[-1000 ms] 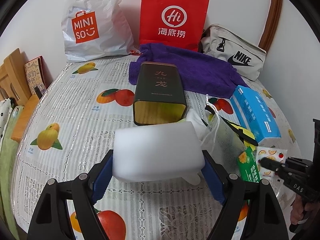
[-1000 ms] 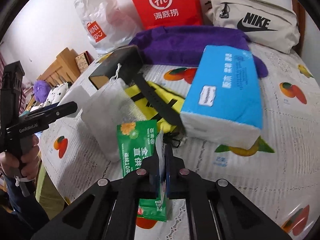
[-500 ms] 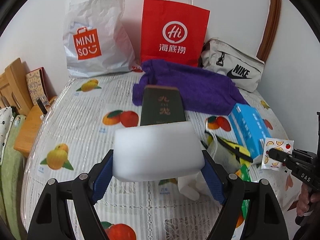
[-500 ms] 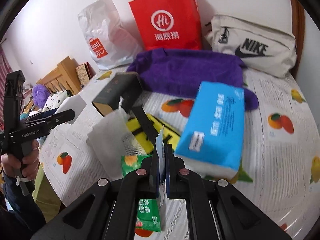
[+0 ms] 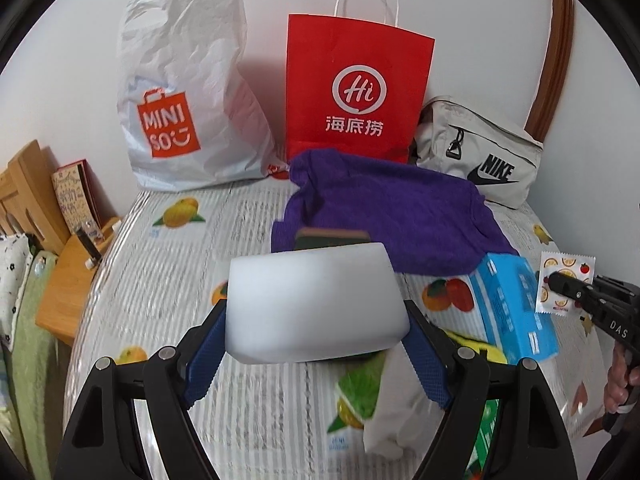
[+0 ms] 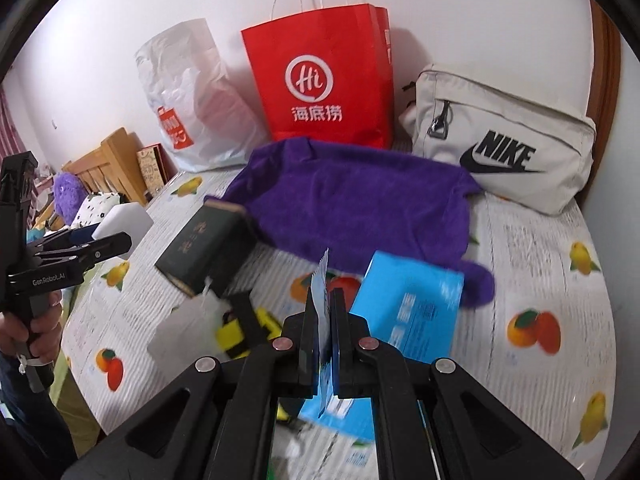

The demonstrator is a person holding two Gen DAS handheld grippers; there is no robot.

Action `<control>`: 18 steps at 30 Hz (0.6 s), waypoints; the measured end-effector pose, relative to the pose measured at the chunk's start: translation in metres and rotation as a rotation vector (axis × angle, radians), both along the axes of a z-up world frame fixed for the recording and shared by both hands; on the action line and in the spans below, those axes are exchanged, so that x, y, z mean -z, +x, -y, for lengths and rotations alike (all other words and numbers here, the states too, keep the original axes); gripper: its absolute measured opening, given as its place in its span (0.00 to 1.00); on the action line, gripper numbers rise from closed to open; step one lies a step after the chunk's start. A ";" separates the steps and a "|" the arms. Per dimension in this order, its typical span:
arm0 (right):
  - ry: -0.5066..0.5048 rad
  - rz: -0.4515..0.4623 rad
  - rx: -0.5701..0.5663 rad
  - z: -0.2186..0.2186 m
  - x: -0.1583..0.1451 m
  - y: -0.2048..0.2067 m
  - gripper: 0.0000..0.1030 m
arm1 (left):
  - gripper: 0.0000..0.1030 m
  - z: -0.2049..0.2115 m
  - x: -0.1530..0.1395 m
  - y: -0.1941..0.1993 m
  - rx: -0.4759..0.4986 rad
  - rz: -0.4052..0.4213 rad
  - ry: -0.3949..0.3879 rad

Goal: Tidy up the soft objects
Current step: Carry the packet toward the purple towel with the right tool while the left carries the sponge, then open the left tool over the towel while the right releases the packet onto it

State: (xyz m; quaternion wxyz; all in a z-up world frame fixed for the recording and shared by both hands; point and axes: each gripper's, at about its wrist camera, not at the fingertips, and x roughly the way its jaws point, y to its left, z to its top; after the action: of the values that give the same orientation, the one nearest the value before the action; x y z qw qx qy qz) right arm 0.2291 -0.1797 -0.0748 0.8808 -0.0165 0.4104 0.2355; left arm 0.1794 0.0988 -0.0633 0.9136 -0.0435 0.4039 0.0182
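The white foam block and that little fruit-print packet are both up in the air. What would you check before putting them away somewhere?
1. Left gripper grip on the white foam block: ok, the blue fingers press both its sides.
2. Right gripper grip on the fruit-print packet: ok, pinched edge-on.
3. Both items clear of the table: ok.
4. Red paper bag upright: ok; whether its mouth is open, cannot tell.
5. Path to the bags: the purple cloth and dark tin lie between, not ok for a low pass.
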 end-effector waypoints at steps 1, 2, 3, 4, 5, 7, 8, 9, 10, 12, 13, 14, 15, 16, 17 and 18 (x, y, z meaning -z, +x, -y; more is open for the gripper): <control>-0.001 0.000 0.003 0.000 -0.001 0.005 0.04 | 0.79 0.000 -0.001 0.005 0.000 -0.002 0.005; 0.000 -0.001 0.005 0.000 -0.002 0.012 0.04 | 0.79 0.000 -0.002 0.010 0.001 -0.002 0.011; 0.000 0.001 0.006 0.000 -0.003 0.017 0.04 | 0.79 0.000 -0.003 0.016 0.003 -0.002 0.016; -0.002 0.003 0.008 0.000 -0.004 0.024 0.04 | 0.79 0.000 -0.004 0.021 0.003 -0.002 0.017; -0.005 0.004 0.010 0.000 -0.005 0.030 0.04 | 0.79 0.000 -0.005 0.029 0.003 -0.004 0.017; -0.003 0.007 0.015 0.001 -0.005 0.044 0.04 | 0.79 0.000 -0.006 0.040 0.004 -0.007 0.016; -0.004 0.003 0.017 0.002 -0.004 0.052 0.04 | 0.79 0.001 -0.006 0.048 0.007 -0.008 0.016; -0.009 0.000 0.022 0.002 -0.003 0.059 0.04 | 0.79 0.001 -0.006 0.053 0.010 -0.009 0.017; -0.019 0.002 0.031 0.003 -0.003 0.068 0.04 | 0.79 0.002 -0.006 0.058 0.013 -0.012 0.019; -0.026 0.002 0.032 0.004 -0.001 0.080 0.04 | 0.79 0.004 -0.004 0.071 0.021 -0.021 0.028; -0.026 0.002 0.035 0.005 0.000 0.089 0.04 | 0.79 0.005 -0.003 0.077 0.024 -0.025 0.030; -0.027 0.000 0.036 0.007 0.002 0.094 0.04 | 0.79 0.007 -0.002 0.084 0.026 -0.032 0.029; -0.031 -0.005 0.040 0.007 0.004 0.102 0.04 | 0.79 0.008 0.000 0.092 0.031 -0.040 0.028; -0.037 -0.009 0.047 0.008 0.007 0.110 0.04 | 0.79 0.010 0.002 0.101 0.036 -0.048 0.028; -0.042 -0.014 0.051 0.008 0.009 0.116 0.04 | 0.79 0.013 0.003 0.108 0.040 -0.053 0.031; -0.048 -0.021 0.055 0.009 0.011 0.125 0.04 | 0.79 0.014 0.004 0.115 0.044 -0.058 0.034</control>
State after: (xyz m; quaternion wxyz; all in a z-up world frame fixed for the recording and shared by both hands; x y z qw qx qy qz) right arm 0.3540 -0.1882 -0.0859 0.8820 -0.0238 0.4253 0.2016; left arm 0.2939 0.0845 -0.0677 0.9023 -0.0185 0.4306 0.0062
